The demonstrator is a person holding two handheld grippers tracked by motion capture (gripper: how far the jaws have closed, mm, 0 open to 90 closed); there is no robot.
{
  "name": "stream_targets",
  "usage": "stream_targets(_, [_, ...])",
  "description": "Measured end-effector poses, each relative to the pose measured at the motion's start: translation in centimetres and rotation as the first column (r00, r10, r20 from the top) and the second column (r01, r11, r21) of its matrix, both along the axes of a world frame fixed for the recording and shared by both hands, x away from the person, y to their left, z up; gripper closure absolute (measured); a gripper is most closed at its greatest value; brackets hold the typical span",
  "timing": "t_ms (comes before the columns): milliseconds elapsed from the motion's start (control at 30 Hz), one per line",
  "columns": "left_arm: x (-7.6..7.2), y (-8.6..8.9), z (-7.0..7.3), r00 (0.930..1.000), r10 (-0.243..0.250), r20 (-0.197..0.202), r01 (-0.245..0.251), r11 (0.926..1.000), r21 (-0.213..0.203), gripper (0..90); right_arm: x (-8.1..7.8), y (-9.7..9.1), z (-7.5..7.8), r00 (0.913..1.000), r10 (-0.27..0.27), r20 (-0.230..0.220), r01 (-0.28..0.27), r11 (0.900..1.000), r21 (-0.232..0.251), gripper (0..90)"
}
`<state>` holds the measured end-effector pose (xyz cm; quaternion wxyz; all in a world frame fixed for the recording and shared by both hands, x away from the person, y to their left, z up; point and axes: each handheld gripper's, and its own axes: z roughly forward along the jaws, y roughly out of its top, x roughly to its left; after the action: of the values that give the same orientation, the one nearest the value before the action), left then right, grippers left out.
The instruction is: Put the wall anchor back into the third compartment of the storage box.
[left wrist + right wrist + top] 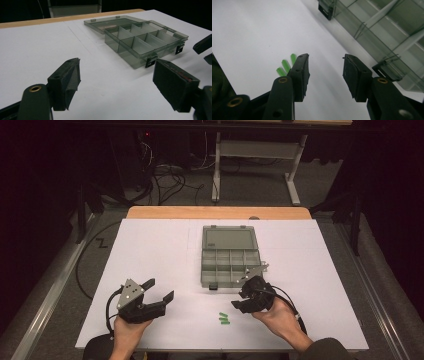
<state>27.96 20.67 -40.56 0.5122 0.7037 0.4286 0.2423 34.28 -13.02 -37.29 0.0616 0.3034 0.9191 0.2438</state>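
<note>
A grey see-through organizer box (230,265) lies open at the middle of the white table, its lid folded back on the far side and its compartments empty as far as I can tell. Three small green pieces (223,319) lie close together near the front edge. My right gripper (239,299) hovers just right of them, in front of the box's latches, open with nothing between its jaws. In the right gripper view the green pieces (285,65) sit behind the left jaw, and the box (387,30) is at upper right. My left gripper (160,289) is open at front left.
The white board (150,250) covers the table, with a wooden strip (217,212) along the far edge. Beyond it are cables on the floor (165,177) and a metal table frame (260,155). The right gripper's jaw tips (203,47) show at the left gripper view's right edge.
</note>
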Motion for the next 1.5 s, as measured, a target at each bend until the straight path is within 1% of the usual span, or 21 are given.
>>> stream_targets(133, [0.0,0.1,0.0,1.0000,-0.003,0.001,0.003,1.0000,-0.002,22.3,0.1,1.1,-0.4,0.9994,0.027,-0.023,-0.028,0.9989,-0.038,61.5])
stream_targets(167, [0.0,0.1,0.0,1.0000,-0.003,0.001,0.003,1.0000,-0.002,22.3,0.1,1.1,-0.4,0.9994,0.027,-0.023,-0.028,0.9989,-0.038,61.5])
stream_targets(300, [0.0,0.0,0.0,1.0000,-0.005,-0.002,0.005,1.0000,-0.002,22.2,0.1,2.1,-0.7,0.9976,0.054,-0.044,-0.057,0.9959,-0.071,63.8])
stream_targets(333, [0.0,0.0,0.0,1.0000,-0.005,-0.003,0.005,1.0000,-0.001,22.2,0.1,2.5,-0.8,0.9959,0.075,-0.050,-0.079,0.9931,-0.087,65.0])
stream_targets(367, [0.0,0.0,0.0,1.0000,-0.005,-0.003,0.005,1.0000,-0.001,22.2,0.1,2.7,-0.8,0.9950,0.082,-0.056,-0.087,0.9919,-0.093,65.5])
stream_targets(500, [0.0,0.0,0.0,1.0000,-0.007,-0.004,0.007,1.0000,-0.001,22.2,0.1,3.2,-1.0,0.9925,0.100,-0.070,-0.107,0.9884,-0.107,67.4])
stream_targets(600, [0.1,0.0,0.0,1.0000,-0.007,-0.006,0.007,1.0000,-0.001,22.1,0.2,3.7,-1.4,0.9895,0.112,-0.092,-0.123,0.9842,-0.127,69.1])
stream_targets(667, [0.1,0.0,0.0,1.0000,-0.008,-0.005,0.008,1.0000,-0.001,22.1,0.2,3.8,-1.5,0.9892,0.113,-0.094,-0.124,0.9839,-0.128,69.5])
stream_targets(733, [0.1,0.0,0.0,0.9999,-0.009,-0.006,0.009,1.0000,-0.001,22.1,0.2,4.1,-1.7,0.9868,0.124,-0.104,-0.138,0.9803,-0.141,70.5])
stream_targets(800, [0.1,0.0,0.0,0.9999,-0.009,-0.007,0.009,1.0000,-0.001,22.1,0.3,4.3,-1.8,0.9861,0.131,-0.102,-0.145,0.9795,-0.140,71.1])
stream_targets(833, [0.1,0.0,0.0,0.9999,-0.009,-0.008,0.009,1.0000,-0.001,22.1,0.3,4.5,-1.8,0.9841,0.144,-0.104,-0.158,0.9755,-0.152,72.0])
stream_targets(900, [0.1,0.1,0.0,0.9999,-0.009,-0.008,0.009,1.0000,-0.001,22.0,0.3,4.7,-1.9,0.9839,0.145,-0.105,-0.160,0.9748,-0.155,72.5])
stream_targets(967, [0.1,0.1,0.0,0.9999,-0.010,-0.008,0.010,1.0000,-0.002,22.0,0.3,5.1,-2.0,0.9814,0.154,-0.114,-0.173,0.9698,-0.172,74.1])
stream_targets(1033, [0.1,0.1,0.0,0.9999,-0.010,-0.007,0.010,0.9999,-0.004,22.1,0.3,5.2,-2.1,0.9808,0.157,-0.116,-0.176,0.9692,-0.173,74.6])
stream_targets(1067, [0.1,0.1,0.0,0.9999,-0.011,-0.007,0.011,0.9999,-0.005,22.0,0.4,5.4,-2.2,0.9793,0.162,-0.122,-0.183,0.9653,-0.187,75.5])
stream_targets(1267, [0.1,0.1,0.0,0.9999,-0.011,-0.007,0.011,0.9999,-0.006,22.1,0.5,5.8,-2.5,0.9772,0.167,-0.131,-0.191,0.9604,-0.202,77.4])
stream_targets(1500, [0.1,0.1,0.0,0.9999,-0.012,-0.011,0.012,0.9999,-0.003,22.1,0.6,5.8,-2.6,0.9758,0.168,-0.140,-0.194,0.9593,-0.205,78.7])
